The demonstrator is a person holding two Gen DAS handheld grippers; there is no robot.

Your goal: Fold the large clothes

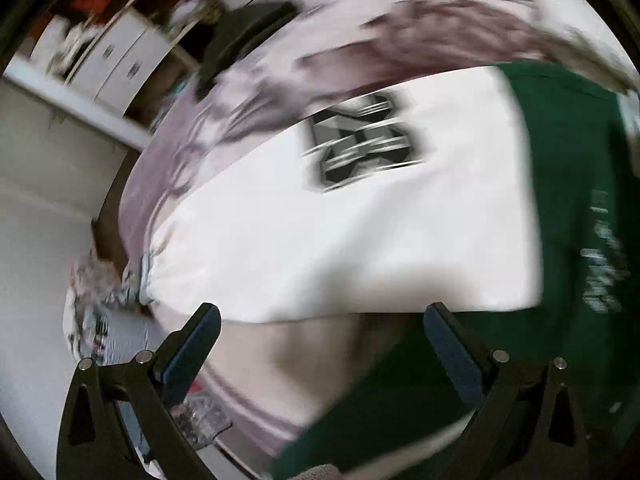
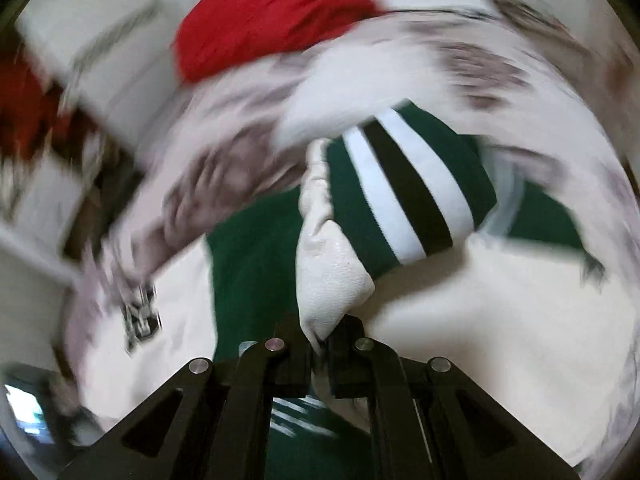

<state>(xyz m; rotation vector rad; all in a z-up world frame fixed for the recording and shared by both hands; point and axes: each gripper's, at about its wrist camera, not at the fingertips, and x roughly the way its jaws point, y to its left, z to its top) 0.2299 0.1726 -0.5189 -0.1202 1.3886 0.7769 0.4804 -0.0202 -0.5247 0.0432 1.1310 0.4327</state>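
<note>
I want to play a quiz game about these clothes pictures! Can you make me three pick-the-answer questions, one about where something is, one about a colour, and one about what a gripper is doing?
1. Where does the red cloth lie in the right wrist view?
A. Far behind the green and white garment, near the top
B. Between the gripper's fingers
C. Under the striped sleeve

2. What colours are the bands on the sleeve?
A. Red and yellow
B. White and black on green
C. Blue and pink

3. What is the right gripper doing?
A. Hanging wide open
B. Shut on the sleeve's white cuff
C. Holding the red cloth

Answers:
1 A, the red shows at the top, beyond the garment.
2 B, two white bands flank one black band.
3 B, the cuff's tip is pinched between the closed fingers.
</note>
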